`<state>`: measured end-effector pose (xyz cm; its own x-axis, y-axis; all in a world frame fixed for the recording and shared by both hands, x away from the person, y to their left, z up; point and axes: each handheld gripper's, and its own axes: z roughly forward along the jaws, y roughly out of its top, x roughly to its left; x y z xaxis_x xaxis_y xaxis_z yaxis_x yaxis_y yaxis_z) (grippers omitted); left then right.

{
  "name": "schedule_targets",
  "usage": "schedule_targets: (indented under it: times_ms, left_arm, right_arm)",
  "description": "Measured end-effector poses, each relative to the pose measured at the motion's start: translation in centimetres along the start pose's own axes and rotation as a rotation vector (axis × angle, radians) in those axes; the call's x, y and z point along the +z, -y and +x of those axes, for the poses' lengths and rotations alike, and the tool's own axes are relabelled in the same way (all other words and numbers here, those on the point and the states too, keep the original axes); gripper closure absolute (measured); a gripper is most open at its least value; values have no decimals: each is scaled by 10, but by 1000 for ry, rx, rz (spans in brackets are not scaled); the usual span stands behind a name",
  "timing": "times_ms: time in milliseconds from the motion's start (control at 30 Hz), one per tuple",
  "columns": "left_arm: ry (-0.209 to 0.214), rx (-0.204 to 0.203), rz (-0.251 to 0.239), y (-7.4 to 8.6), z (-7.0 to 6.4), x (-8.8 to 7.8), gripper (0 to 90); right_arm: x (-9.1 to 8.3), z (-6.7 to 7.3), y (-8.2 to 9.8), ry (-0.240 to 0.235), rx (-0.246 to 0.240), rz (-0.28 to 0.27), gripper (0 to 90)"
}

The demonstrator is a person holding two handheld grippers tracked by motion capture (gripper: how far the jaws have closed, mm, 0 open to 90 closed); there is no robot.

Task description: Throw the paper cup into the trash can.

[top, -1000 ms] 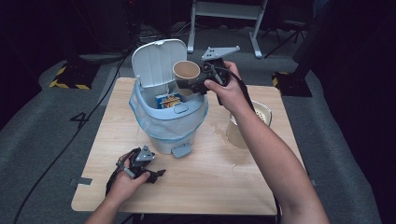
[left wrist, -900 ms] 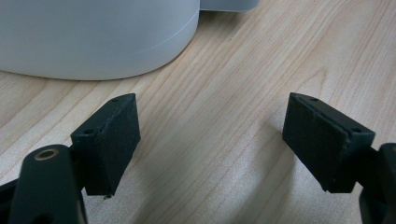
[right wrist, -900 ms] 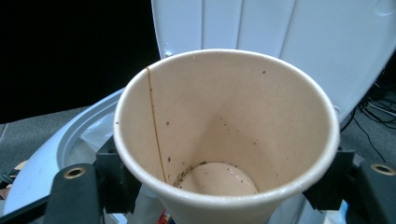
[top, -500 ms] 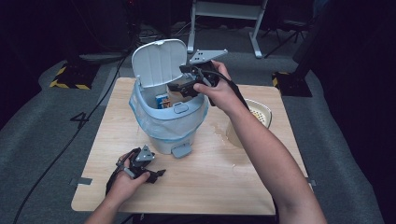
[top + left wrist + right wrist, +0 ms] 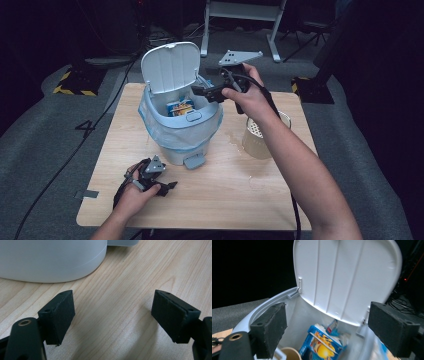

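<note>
A pale blue pedal bin (image 5: 180, 137) stands on the wooden table (image 5: 235, 195) with its white lid (image 5: 170, 67) raised. Inside lie a blue and yellow carton (image 5: 180, 106) (image 5: 322, 343) and a brown paper cup (image 5: 290, 353). My right gripper (image 5: 197, 91) (image 5: 327, 325) hovers over the bin's right rim, pointing left across the opening. Its jaws have just been opening, and they stand wide apart with nothing between them. My left gripper (image 5: 170, 186) (image 5: 112, 315) rests low on the table in front of the bin, open and empty, facing the bin's base (image 5: 50, 262).
A cream perforated container (image 5: 260, 135) stands right of the bin, under the right forearm. Wet marks (image 5: 235, 142) show on the wood beside it. The bin's pedal (image 5: 194, 161) sticks out toward the front. Dark floor and stand legs lie beyond the table.
One second ago the right gripper held the paper cup above the bin. The cup has dropped inside, the jaws have parted, and the gripper has drawn slightly right. The left hand has stayed put.
</note>
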<state>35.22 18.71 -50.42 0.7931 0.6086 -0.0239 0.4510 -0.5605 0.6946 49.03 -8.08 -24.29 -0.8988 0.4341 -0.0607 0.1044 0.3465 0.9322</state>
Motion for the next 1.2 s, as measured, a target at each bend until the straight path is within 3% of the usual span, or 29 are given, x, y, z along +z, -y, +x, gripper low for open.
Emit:
schedule_targets:
  times_ms: [200, 733, 1000, 1200]
  left_arm:
    - [-7, -3, 0, 1, 3, -2, 192]
    - [-2, 3, -2, 3, 6, -3, 192]
    - [7, 9, 1, 3, 8, -3, 192]
    - [-2, 1, 0, 3, 8, -3, 192]
  right_arm:
    - [-29, -5, 3, 44, 9, 9, 156]
    - [-113, -21, 31, 79, 22, 62, 230]
    - [-151, -22, 54, 94, 18, 132, 278]
    - [-173, -20, 77, 124, 51, 161, 286]
